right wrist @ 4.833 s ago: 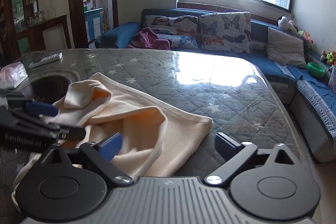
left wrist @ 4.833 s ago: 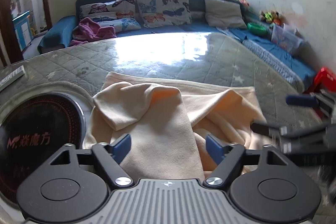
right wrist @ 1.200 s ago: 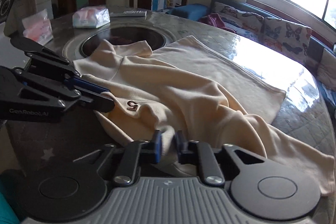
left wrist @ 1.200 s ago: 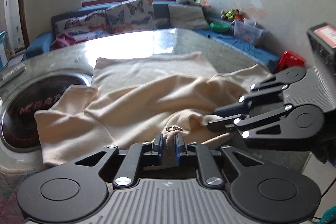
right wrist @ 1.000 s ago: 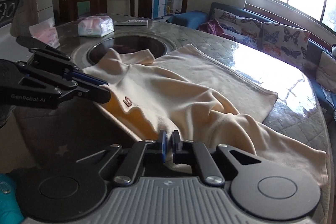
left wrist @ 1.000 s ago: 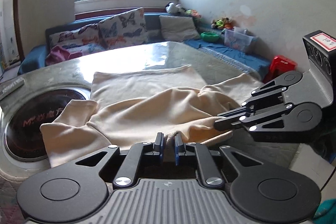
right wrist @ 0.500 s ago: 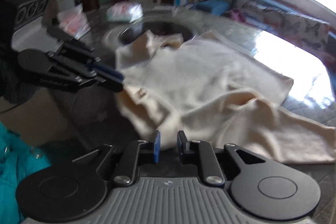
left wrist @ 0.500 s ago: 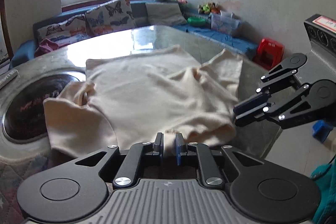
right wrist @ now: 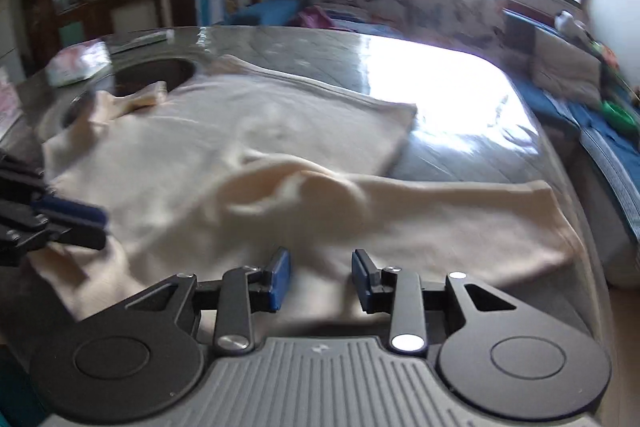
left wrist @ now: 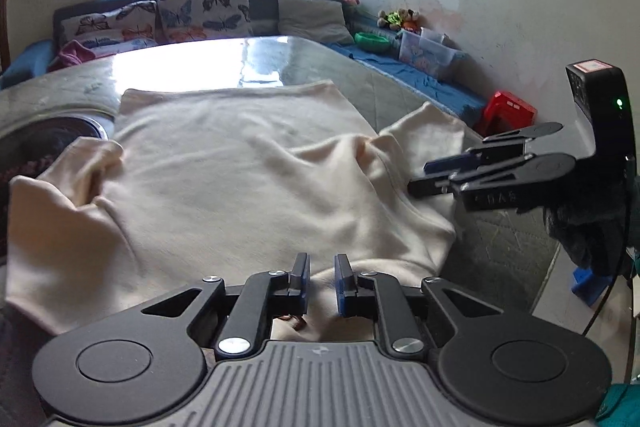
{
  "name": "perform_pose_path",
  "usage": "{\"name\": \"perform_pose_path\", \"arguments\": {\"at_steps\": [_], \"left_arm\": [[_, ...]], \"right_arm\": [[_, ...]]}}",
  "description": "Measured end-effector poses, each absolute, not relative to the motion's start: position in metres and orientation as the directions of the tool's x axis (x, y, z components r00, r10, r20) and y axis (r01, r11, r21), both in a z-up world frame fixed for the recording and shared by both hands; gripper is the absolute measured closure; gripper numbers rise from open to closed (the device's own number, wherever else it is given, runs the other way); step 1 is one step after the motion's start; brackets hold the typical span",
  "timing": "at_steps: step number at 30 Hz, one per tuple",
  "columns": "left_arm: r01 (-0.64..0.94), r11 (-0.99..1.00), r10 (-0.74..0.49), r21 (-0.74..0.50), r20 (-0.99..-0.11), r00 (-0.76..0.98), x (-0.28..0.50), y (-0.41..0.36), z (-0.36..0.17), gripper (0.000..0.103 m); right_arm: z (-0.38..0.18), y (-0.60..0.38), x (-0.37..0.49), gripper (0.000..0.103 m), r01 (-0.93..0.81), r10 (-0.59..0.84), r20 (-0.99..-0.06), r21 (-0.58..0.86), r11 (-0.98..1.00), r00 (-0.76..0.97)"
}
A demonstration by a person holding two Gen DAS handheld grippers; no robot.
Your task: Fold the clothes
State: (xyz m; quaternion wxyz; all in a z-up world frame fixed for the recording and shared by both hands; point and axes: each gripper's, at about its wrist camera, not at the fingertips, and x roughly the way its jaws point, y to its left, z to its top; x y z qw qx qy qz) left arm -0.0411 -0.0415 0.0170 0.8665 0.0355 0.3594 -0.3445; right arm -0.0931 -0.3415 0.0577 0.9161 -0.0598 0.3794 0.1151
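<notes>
Spreading the cream top [left wrist: 240, 183] flat; right gripper [right wrist: 320, 277] fingers opening, cloth released I think; left gripper [left wrist: 321, 279] nips the hem; next, fold a sleeve.

Count: one cream garment [left wrist: 240, 179], two grippers (left gripper [left wrist: 322, 277], right gripper [right wrist: 320, 277]), one table [left wrist: 180, 67], two butterfly cushions [left wrist: 204, 9], one red stool [left wrist: 508, 113].

Left gripper [left wrist: 321, 279], black linkage arms, blue pads, silver pivot screws, ribbed grey housing, two round black discs, right gripper [right wrist: 320, 281] of matching build, seen side-on with black camera block, red-and-white label, green light, dark cable, dark fuzzy glove
</notes>
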Motion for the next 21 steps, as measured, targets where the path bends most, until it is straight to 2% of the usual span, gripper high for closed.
{"name": "perform_pose_path", "arguments": {"at_steps": [2, 10, 17, 18, 19, 21], "left_arm": [[0.629, 0.756, -0.575, -0.182, -0.646, 0.503, -0.043, -0.043, 0.016, 0.084], [0.629, 0.755, -0.574, -0.182, -0.648, 0.501, -0.042, -0.045, 0.017, 0.079], [0.631, 0.755, -0.571, -0.177, -0.651, 0.501, -0.043, -0.047, 0.016, 0.078], [0.633, 0.754, -0.571, -0.174, -0.651, 0.501, -0.043, -0.048, 0.016, 0.077], [0.634, 0.753, -0.571, -0.173, -0.651, 0.501, -0.043, -0.048, 0.016, 0.077], [0.635, 0.753, -0.571, -0.172, -0.651, 0.501, -0.044, -0.048, 0.016, 0.077]], "right_arm": [[0.060, -0.363, -0.093, 0.067, -0.187, 0.121, -0.695, -0.020, 0.982, 0.708], [0.059, -0.452, -0.057, 0.063, 0.175, -0.185, -0.636, -0.079, 0.981, 0.749], [0.046, -0.472, -0.044, 0.065, 0.200, -0.164, -0.663, -0.022, 0.980, 0.731], [0.046, -0.472, -0.044, 0.075, 0.197, -0.157, -0.663, -0.015, 0.980, 0.732], [0.046, -0.472, -0.045, 0.088, 0.193, -0.151, -0.662, -0.009, 0.981, 0.734], [0.048, -0.467, -0.048, 0.094, 0.181, -0.162, -0.652, -0.039, 0.983, 0.741]]}}
